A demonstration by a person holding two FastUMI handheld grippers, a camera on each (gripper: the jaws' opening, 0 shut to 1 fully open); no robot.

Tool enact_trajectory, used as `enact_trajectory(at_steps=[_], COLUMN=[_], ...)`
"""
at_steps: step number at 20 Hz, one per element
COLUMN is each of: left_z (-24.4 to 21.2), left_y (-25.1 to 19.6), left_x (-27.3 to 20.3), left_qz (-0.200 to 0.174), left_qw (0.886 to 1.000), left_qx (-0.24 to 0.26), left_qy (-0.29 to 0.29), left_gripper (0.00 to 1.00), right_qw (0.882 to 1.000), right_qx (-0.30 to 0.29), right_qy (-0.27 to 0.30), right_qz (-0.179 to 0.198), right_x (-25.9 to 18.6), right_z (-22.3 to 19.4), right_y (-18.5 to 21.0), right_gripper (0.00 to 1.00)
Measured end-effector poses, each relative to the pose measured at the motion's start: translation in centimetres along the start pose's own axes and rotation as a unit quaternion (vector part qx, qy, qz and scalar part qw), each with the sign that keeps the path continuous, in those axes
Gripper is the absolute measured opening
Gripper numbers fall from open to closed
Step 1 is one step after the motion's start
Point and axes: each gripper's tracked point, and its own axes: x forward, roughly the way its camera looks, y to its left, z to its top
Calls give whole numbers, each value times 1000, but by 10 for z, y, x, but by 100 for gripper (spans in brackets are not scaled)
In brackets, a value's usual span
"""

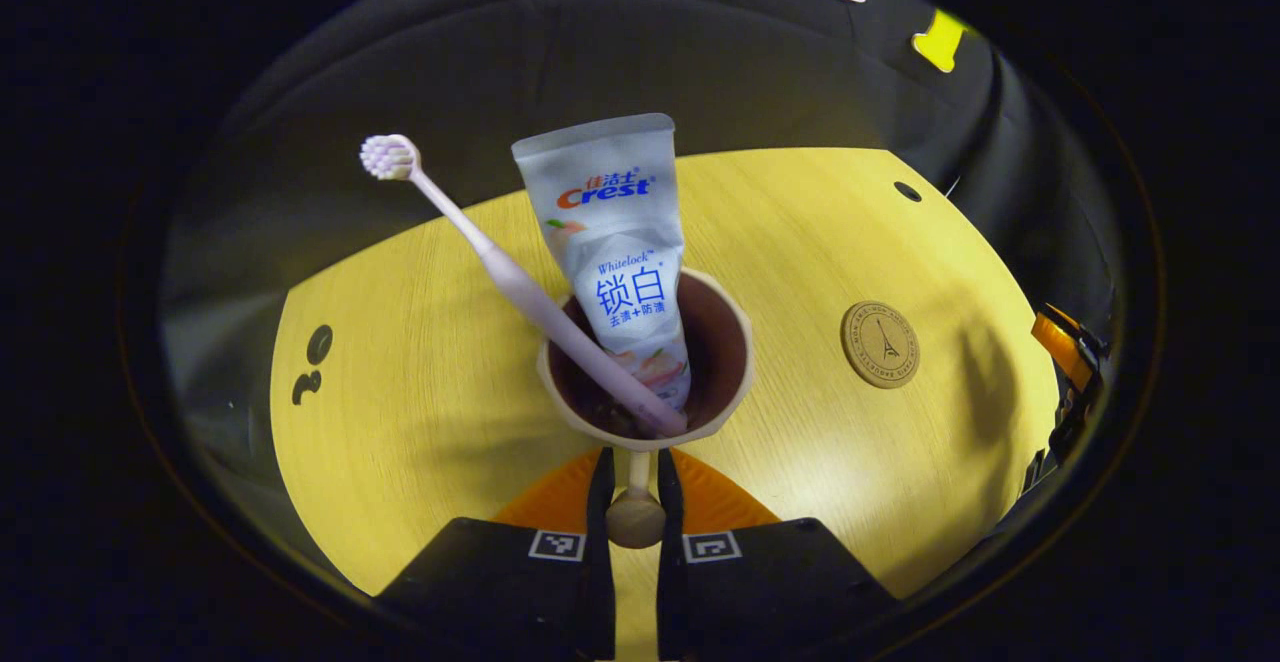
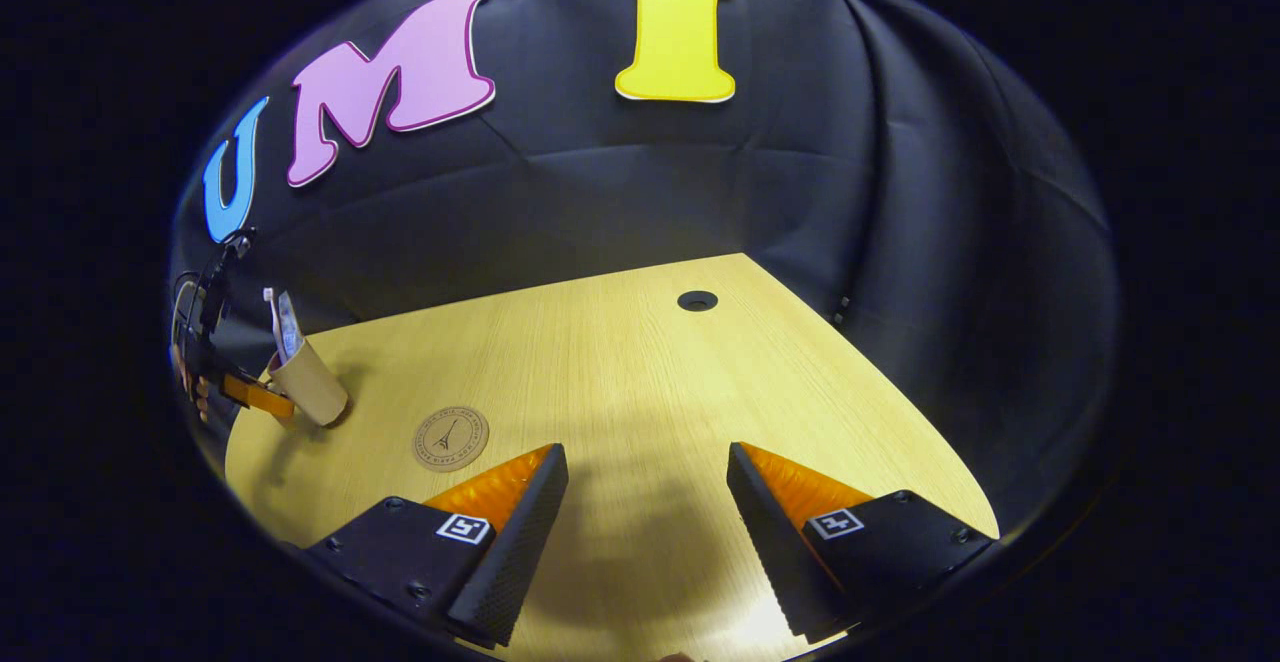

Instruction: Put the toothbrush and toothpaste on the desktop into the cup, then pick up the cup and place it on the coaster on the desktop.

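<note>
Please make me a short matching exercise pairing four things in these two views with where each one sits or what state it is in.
Things:
1. toothbrush
2. coaster
3. left tongs
4. right tongs

States:
A. lying bare on the desktop
B. open above the desktop, holding nothing
C. leaning in the cup beside the toothpaste
D. shut on the cup's handle

Pairs: 1-C, 2-A, 3-D, 4-B
</note>
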Motion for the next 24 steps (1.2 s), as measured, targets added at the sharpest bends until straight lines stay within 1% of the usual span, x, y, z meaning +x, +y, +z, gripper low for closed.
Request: enact_trajectory(at_steps=[4,7,8,11,19,21,24], left_z=[8,17,22,32,44,43,38], left_y=[-23,-47,-63,-100,-172,-186,-190], left_x=[-7,-9,-8,-5,18,24,24], left_qz=[-14,-28,-35,-62,-96,-104,-107], left_qw=[1000,999,998,996,989,987,986], left_qx=[13,36,50,63,114,121,130], left_qy=[-6,-11,-11,-11,-2,2,8], left_gripper=[21,21,21,21,21,21,21], right_qw=[1000,1000,1000,999,996,995,995], right_qx=[8,5,3,14,36,41,46], right_qy=[-4,-13,-17,-25,-29,-27,-26], right_qz=[-9,-15,-21,-40,-75,-81,-86], right_x=[-3,-10,-14,-23,-43,-47,-50], right_z=[6,12,14,20,12,7,2], right_y=[-9,-18,-26,-45,-84,-91,-96], right_gripper=[98,98,98,99,99,98,99])
